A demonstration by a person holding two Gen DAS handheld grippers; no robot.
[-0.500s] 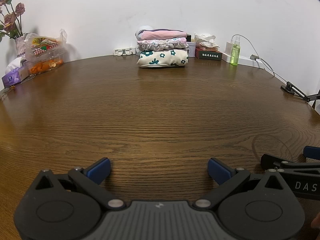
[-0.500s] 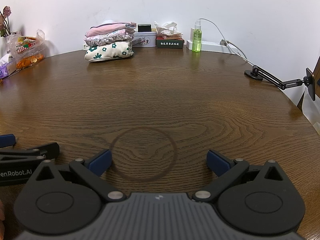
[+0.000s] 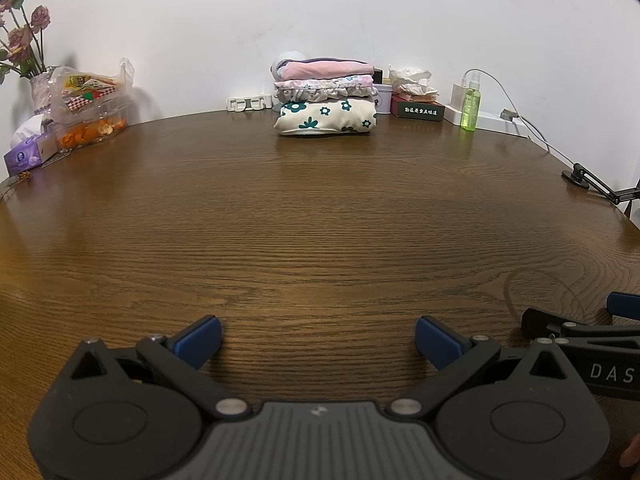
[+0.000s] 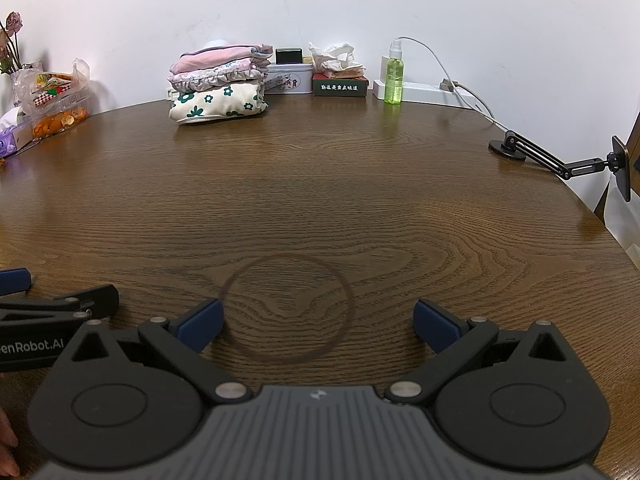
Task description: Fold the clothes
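Left wrist view: left hand-held gripper (image 3: 318, 338) spread wide and empty above bare wood, blue pads (image 3: 199, 339) clear of everything. Stack of folded clothes (image 3: 326, 98) far off at the back edge of the counter (image 3: 320, 220), against the wall: pink garment on top, ruffled floral piece in the middle, cream cloth with dark green flowers underneath. No loose garment anywhere in sight. Judged stage: between items, or folding done, with nothing laid out for work. Next move, if any, likely a reach for a fresh garment from outside the frame, both grippers needed at its corners.

Right wrist view: right hand-held gripper (image 4: 318, 324) likewise wide open, holding nothing, poised over a faint dark ring mark (image 4: 288, 308) in the wood grain. Shown fully only here: a phone mount arm (image 4: 560, 156) at the right edge and a decorated tin (image 4: 289, 78) beside the clothes. Better seen from the left: dried roses (image 3: 24, 40), a snack bag (image 3: 88, 92) and a purple tissue pack (image 3: 26, 156). Green spray bottle (image 4: 393, 76) common to both.
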